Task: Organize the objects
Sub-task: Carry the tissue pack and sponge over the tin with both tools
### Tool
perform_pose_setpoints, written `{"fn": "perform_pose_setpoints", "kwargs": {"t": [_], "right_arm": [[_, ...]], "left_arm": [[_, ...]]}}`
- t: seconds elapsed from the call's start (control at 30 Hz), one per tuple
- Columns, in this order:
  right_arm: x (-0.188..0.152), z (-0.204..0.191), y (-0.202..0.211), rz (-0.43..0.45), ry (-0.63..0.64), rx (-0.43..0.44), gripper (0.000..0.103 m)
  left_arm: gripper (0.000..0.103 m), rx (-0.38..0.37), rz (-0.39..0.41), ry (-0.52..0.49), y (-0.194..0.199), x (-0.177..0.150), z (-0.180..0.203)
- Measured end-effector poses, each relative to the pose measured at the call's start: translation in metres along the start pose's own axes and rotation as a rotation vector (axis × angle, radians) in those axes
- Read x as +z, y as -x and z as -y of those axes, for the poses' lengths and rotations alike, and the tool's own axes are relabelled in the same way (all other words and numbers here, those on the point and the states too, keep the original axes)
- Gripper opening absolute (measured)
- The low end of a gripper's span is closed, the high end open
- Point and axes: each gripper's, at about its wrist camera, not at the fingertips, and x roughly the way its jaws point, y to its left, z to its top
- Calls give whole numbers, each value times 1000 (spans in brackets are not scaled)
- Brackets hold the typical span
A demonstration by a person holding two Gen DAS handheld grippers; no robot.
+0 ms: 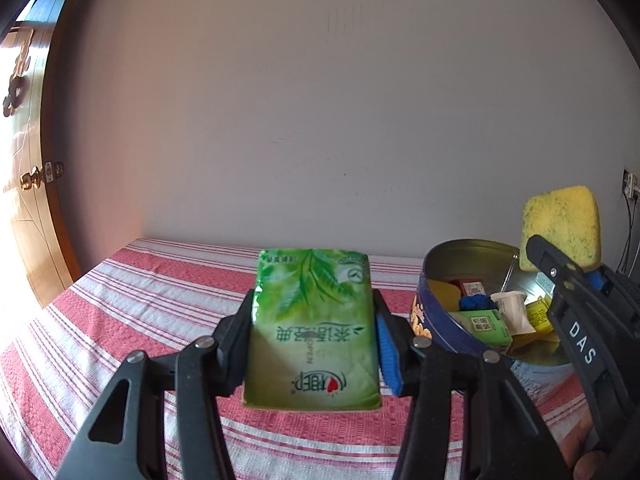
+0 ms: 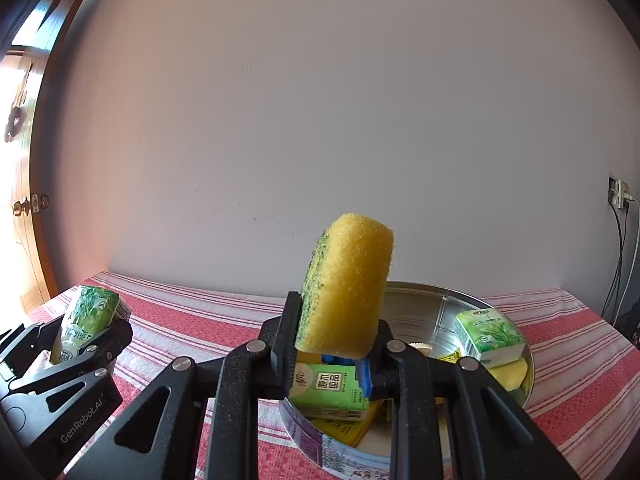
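"OPEN" is printed on the green tissue pack (image 1: pixel 316 332). "DAS" is read on the right gripper (image 1: pixel 560 276), and "GenRobot.AI" on the left gripper (image 2: pixel 86 334).

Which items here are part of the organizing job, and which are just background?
In play: green tissue pack in left gripper; yellow sponge in right gripper; round tin.
Background: striped tablecloth, door, wall socket.

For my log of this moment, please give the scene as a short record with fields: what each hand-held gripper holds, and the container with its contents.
left hand-held gripper: shut on green tissue pack, above the striped tablecloth
right hand-held gripper: shut on yellow sponge, above the tin
container: round metal tin, open
tin contents: small green packs, yellow packets, other small items
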Motion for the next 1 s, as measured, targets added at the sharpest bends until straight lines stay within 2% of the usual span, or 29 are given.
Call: {"fn": "perform_pose_setpoints", "kwargs": {"t": [0.17,0.33,0.5,0.6,0.73,1.0], "right_arm": [[11,22,-2,13,-29,-33,26],[25,32,7,66,-12,-60,26],[29,42,8,93,8,-64,26],[26,53,-3,65,35,-82,26],[27,72,-19,18,2,-104,26],[27,91,-43,-12,45,-195,26]], "left_arm": [[52,-22,19,-23,10,11,27],[52,-39,36,-45,15,17,50],[52,-71,25,-46,12,20,65],[52,-82,18,-36,4,24,72],[52,-112,-4,-22,-10,27,87],[52,-162,-13,-86,-39,32,119]]}}
